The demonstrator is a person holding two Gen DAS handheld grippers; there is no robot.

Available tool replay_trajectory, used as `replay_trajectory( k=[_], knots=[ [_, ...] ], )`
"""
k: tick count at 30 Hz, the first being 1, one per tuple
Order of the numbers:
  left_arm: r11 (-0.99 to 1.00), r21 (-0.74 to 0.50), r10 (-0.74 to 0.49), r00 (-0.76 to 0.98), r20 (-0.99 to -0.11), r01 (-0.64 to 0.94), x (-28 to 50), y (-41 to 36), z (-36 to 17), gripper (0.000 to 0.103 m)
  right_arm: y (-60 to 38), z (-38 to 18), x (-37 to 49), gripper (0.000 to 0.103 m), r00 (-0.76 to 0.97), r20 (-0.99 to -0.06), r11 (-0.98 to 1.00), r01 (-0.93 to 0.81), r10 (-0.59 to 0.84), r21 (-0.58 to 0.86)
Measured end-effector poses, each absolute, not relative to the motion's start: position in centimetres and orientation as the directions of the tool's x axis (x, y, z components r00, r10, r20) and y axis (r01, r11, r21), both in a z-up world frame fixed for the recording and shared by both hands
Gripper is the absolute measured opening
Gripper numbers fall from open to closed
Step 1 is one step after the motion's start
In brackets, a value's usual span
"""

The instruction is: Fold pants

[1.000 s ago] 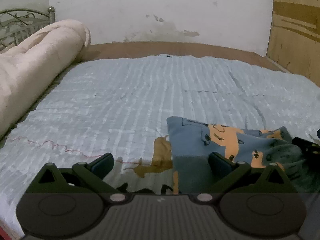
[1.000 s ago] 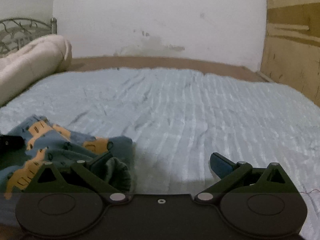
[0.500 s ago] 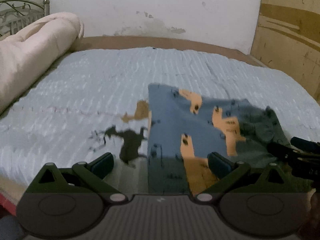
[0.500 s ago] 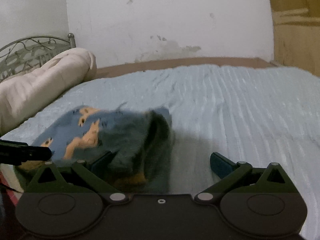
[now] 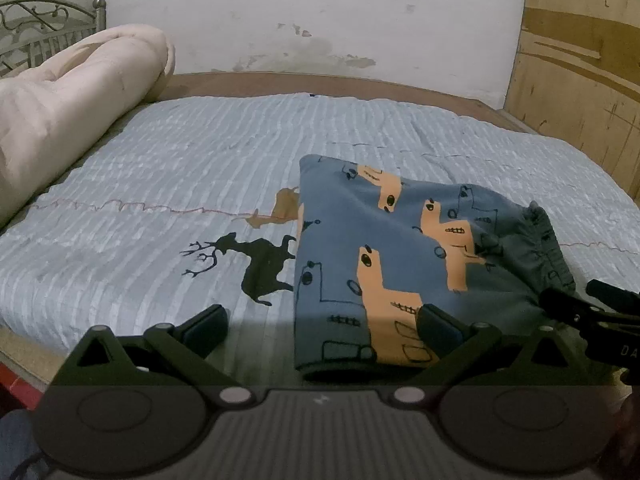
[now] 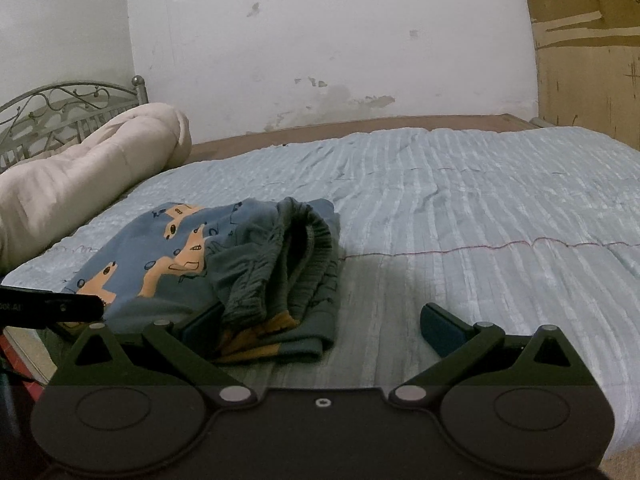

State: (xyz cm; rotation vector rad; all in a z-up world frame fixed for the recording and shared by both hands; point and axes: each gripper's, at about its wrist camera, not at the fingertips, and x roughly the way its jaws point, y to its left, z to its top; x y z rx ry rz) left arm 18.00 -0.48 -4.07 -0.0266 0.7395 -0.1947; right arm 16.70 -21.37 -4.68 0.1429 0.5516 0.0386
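Note:
The blue pants [image 5: 384, 264] with orange print lie folded in a compact stack on the light blue bedspread [image 5: 200, 168] near the bed's front edge. Their grey-green waistband [image 6: 276, 264] gapes open at the stack's right end. My left gripper [image 5: 324, 326] is open and empty, its right finger over the stack's near left corner. My right gripper [image 6: 320, 320] is open and empty, its left finger beside the waistband end. The pants also show in the right wrist view [image 6: 168, 256]. The right gripper's tips show at the right edge of the left wrist view [image 5: 592, 308].
A rolled cream comforter [image 5: 72, 92] lies along the bed's left side by a metal headboard [image 6: 60, 108]. A black deer print [image 5: 256, 260] marks the bedspread left of the pants. A wooden panel [image 5: 580, 60] stands at the right. The white wall [image 6: 320, 40] is behind.
Both grippers have pulled back and risen from the pants, so the folded stack now shows whole and lies still on the bedspread. Both stayed open.

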Motion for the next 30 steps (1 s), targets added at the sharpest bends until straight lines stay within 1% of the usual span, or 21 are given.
replay_trajectory(
  k=[16,20,23,26,30],
  knots=[
    [0.979,-0.116,-0.201,0.717,-0.668,0.166,17.9,-0.2,-3.8,0.102,-21.8,-4.5,15.8,0.102,0.857,-0.504,0.984,-0.017,0.107,0.179],
    [0.975,-0.147,-0.223,0.735,-0.640,0.167,18.0,0.4,-2.7,0.102,-22.8,-3.2,15.4,0.102,0.872,-0.435,0.956,-0.110,0.224,0.272],
    [0.975,-0.163,-0.223,0.749,-0.625,0.154,19.2,0.7,-2.0,0.102,-23.5,-2.5,16.4,0.102,0.869,-0.415,0.940,-0.141,0.268,0.312],
    [0.972,-0.177,-0.233,0.745,-0.625,0.156,20.7,0.6,-1.9,0.102,-24.0,-2.6,18.7,0.102,0.845,-0.440,0.920,-0.140,0.304,0.367],
    [0.970,-0.193,-0.238,0.720,-0.651,0.146,22.7,0.4,-2.6,0.102,-24.9,-3.5,21.8,0.102,0.797,-0.481,0.878,-0.123,0.364,0.462]
  ],
)
